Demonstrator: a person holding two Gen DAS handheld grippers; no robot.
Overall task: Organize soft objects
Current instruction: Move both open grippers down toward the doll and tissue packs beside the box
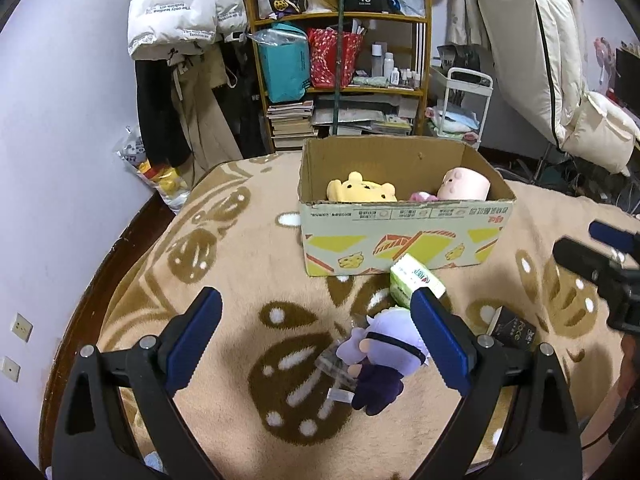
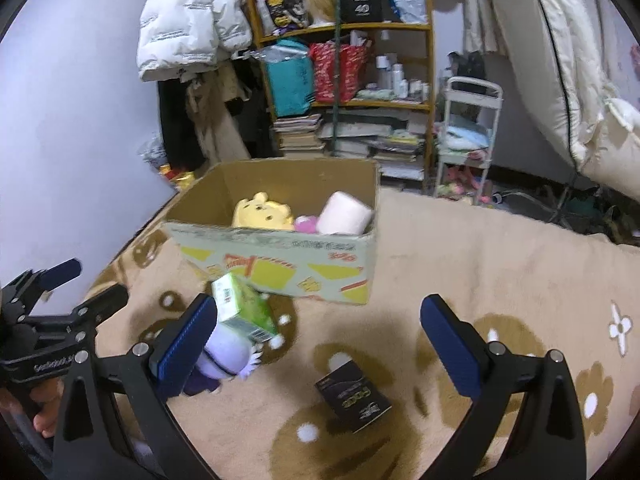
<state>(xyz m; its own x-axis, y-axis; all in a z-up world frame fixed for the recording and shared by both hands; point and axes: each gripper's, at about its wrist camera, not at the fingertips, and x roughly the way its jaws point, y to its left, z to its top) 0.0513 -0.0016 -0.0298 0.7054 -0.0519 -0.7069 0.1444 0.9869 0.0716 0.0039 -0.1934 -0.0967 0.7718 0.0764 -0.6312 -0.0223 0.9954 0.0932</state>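
Left wrist view: your left gripper (image 1: 316, 332) gaped wide over purple plush doll (image 1: 376, 364), apparently not touching; doll lay just before cardboard box (image 1: 404, 236). Your right gripper (image 2: 320, 340) wide, empty, before box too.

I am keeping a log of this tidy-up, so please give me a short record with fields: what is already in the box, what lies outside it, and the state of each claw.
surface: beige blanket with brown pattern
box: open cardboard box
inside box: yellow bear plush; pink roll-shaped plush; small pink item, unclear
outside box: purple plush doll; green carton; black box
left claw: open, empty, purple plush doll between its fingers
right claw: open, empty, over the black box
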